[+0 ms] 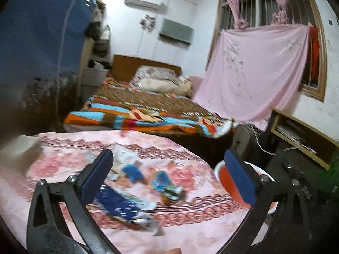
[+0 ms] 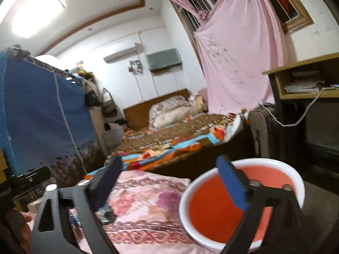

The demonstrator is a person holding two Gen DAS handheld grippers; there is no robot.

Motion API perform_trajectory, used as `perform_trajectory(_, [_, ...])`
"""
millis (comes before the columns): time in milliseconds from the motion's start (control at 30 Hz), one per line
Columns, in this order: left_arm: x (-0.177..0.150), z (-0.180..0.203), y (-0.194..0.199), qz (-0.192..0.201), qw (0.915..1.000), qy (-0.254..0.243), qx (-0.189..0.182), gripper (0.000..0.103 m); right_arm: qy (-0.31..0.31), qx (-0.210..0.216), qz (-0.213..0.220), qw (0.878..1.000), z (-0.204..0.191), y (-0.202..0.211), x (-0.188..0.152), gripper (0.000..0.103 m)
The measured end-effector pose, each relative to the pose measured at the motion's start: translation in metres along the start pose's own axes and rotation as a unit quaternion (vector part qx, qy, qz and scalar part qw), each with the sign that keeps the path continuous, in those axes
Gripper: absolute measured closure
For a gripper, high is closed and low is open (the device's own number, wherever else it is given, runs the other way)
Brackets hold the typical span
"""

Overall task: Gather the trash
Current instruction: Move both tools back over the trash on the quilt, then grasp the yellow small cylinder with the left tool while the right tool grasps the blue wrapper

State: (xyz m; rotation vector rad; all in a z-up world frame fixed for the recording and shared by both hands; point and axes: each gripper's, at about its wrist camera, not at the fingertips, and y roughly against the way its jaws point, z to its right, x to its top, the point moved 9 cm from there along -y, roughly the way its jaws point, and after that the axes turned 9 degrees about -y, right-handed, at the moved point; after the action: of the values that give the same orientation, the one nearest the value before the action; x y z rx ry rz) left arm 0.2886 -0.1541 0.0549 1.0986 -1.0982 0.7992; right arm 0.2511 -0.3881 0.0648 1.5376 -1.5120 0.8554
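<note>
Several pieces of trash lie on a pink floral cloth (image 1: 190, 222): a dark blue wrapper (image 1: 118, 205), a crumpled blue scrap (image 1: 132, 172), a blue-green packet (image 1: 167, 185) and white paper (image 1: 124, 154). My left gripper (image 1: 168, 158) hangs open above them, nothing between its blue pads. An orange basin with a white rim (image 1: 229, 187) stands off the cloth's right edge. In the right wrist view my right gripper (image 2: 169, 165) is open and empty over the near rim of the basin (image 2: 184, 199). Its right finger hides part of the basin's inside. A dark scrap (image 2: 106, 213) shows behind the left finger.
A bed with a colourful blanket (image 1: 135, 108) lies beyond the cloth. A blue fabric wardrobe (image 1: 38, 42) stands at the left, a wooden desk (image 2: 300, 80) at the right with a cable hanging. A pink sheet (image 1: 250, 69) drapes from the window. A person's hand (image 2: 23, 222) shows at lower left.
</note>
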Motion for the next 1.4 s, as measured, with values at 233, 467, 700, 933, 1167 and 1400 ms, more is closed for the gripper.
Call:
perform_trajectory(233, [-0.009,-0.042,0.027,0.018,0.9985,0.002,0.051,0.011,0.023,0.045,0.022,0.998,-0.031,0.013,-0.001,0.000])
perform_trajectory(467, [-0.014,-0.081,0.051,0.032,0.9964,0.011,0.078,0.012,0.045,0.063,0.010,0.997,-0.058,0.016,-0.016,0.000])
perform_trajectory(700, [-0.013,-0.102,0.072,0.053,0.9928,-0.003,0.108,0.012,0.064,0.093,0.005,0.994,-0.086,0.020,-0.028,0.000])
perform_trajectory(933, [-0.023,-0.113,0.072,0.039,0.9921,-0.032,0.115,0.012,0.081,0.137,-0.033,0.987,-0.120,0.009,-0.047,0.000])
perform_trajectory(1167, [-0.040,-0.118,0.065,0.011,0.9951,-0.019,0.097,0.018,0.104,0.130,-0.146,0.975,-0.131,-0.025,-0.084,0.002])
perform_trajectory(1400, [-0.058,-0.108,0.038,-0.065,0.9965,-0.023,0.046,0.040,0.108,0.152,-0.221,0.957,-0.135,-0.036,-0.112,0.024])
